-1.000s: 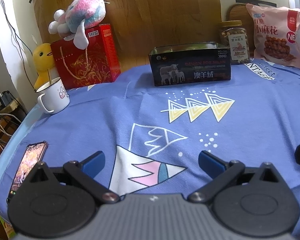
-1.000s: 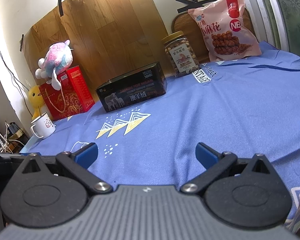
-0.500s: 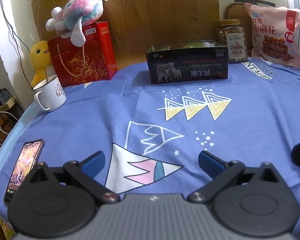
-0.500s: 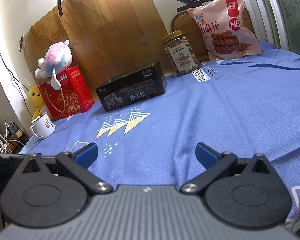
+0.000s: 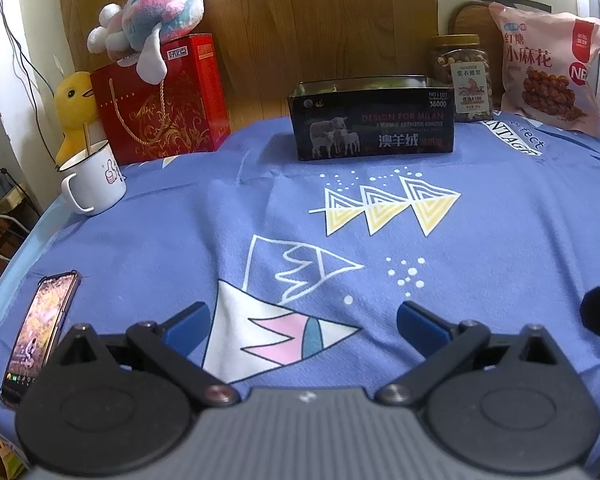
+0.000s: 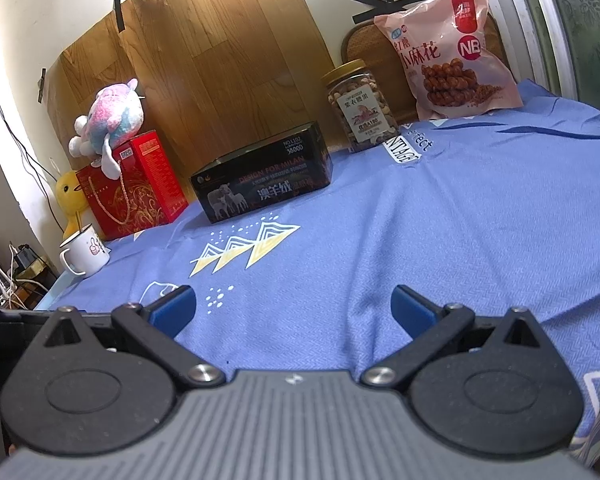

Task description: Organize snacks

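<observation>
One jar (image 5: 462, 76), one snack bag (image 5: 548, 72), one tin (image 5: 374, 120)

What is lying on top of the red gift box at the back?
A pink and blue plush toy lies on the red gift box, one limb hanging over its front. The box top under the toy is covered, so anything else there cannot be seen.

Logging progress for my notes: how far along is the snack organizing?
Nothing looks done: the nut jar and pink snack bag stand beside the open black tin, not in it. Left claw and right claw are open and empty. All moves remain.
</observation>
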A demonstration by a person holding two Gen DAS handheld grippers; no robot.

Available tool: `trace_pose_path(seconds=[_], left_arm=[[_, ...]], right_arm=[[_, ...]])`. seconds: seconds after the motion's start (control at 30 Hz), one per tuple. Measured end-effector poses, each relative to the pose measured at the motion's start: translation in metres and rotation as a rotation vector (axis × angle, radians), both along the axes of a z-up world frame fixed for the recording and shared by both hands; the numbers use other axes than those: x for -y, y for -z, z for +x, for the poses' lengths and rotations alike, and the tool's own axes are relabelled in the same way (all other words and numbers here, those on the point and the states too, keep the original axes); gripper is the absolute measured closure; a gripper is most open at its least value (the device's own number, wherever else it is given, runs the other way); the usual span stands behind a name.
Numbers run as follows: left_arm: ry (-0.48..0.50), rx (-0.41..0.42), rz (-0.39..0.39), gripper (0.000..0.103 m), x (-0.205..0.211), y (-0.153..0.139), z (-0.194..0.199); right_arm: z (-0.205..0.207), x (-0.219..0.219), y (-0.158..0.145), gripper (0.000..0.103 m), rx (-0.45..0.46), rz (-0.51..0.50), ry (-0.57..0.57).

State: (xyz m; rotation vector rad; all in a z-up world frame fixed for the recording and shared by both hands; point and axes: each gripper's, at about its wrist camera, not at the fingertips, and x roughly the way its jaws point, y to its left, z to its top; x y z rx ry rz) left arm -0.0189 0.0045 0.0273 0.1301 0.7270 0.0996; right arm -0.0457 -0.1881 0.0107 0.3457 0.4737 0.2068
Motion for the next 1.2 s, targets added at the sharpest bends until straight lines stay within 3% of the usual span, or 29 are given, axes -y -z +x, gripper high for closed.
trace_pose_path(seconds=[1.2], left_arm=[[-0.006, -0.015, 0.001, 0.0, -0.0005, 0.0031, 0.004]], right_arm=[[0.001, -0.0007, 0.0035, 0.0, -0.004, 0.003, 0.001]])
